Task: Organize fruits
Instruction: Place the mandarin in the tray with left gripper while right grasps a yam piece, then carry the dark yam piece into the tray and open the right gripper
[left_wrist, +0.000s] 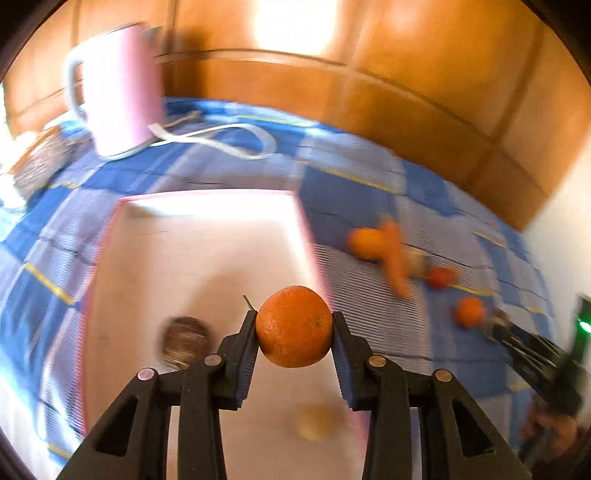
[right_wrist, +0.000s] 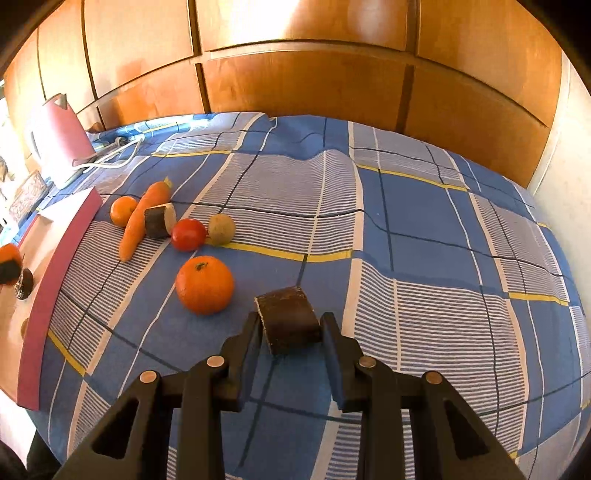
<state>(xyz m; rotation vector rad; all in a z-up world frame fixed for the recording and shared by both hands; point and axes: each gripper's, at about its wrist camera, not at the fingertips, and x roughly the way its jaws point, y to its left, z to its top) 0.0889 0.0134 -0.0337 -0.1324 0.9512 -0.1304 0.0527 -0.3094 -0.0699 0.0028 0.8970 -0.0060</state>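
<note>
My left gripper is shut on an orange and holds it above the pink-rimmed white box. In the box lie a dark round fruit and a blurred yellowish fruit. My right gripper is shut on a dark brown eggplant chunk low over the cloth. On the cloth in the right wrist view lie a big orange, a tomato, a beige round fruit, a carrot, a small orange and another eggplant piece.
A blue checked cloth covers the table. A pink kettle with a white cord stands at the back left. Wooden cabinets rise behind the table. The box's pink wall is at the left of the right wrist view.
</note>
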